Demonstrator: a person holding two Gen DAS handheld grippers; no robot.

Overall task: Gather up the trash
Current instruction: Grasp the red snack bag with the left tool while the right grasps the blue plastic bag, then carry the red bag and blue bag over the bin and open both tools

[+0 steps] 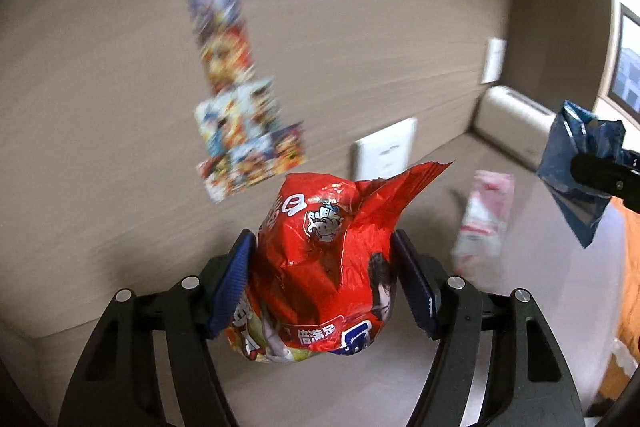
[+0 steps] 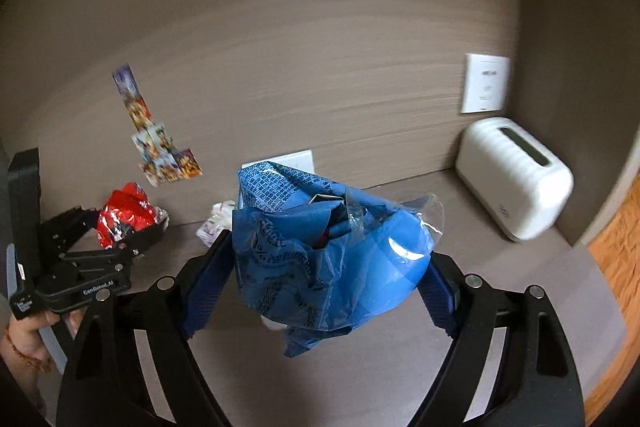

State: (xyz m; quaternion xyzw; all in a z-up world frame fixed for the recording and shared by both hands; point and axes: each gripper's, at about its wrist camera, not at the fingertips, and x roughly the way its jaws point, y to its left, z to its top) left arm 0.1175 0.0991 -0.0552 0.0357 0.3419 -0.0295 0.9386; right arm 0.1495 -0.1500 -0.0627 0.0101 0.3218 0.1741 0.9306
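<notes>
Your left gripper (image 1: 324,275) holds a crumpled red snack bag (image 1: 324,259). The bag sits squarely between the two blue pads (image 1: 230,287), which press into its sides; the jaws stand at a middling width, set by the bulk of the bag. Its torn upper corner sticks out past the fingertips toward the far wall, and its lower end hangs below the pads, clear of the grey table (image 1: 360,387).

Your right gripper (image 2: 320,267) grips a crumpled blue plastic wrapper (image 2: 316,251). The wrapper fills the gap between the fingers, with the left pad (image 2: 204,291) and the right pad both against it; the jaws stand fairly wide around it. A loose tail of the wrapper droops below the fingers, off the table surface.

In the right wrist view, the left gripper with its red bag appears at the left, and part of your hand (image 2: 24,339) shows on its handle. In the left wrist view, the blue wrapper appears at the far right edge, pinched by a black finger.

One more item of trash, a pink and white wrapper (image 1: 484,219), lies on the table near the wall, between the two grippers and beyond them. A white tissue box (image 2: 516,179) stands at the far right by the wall. A strip of colourful stickers (image 2: 160,143) is on the wall at the left.
</notes>
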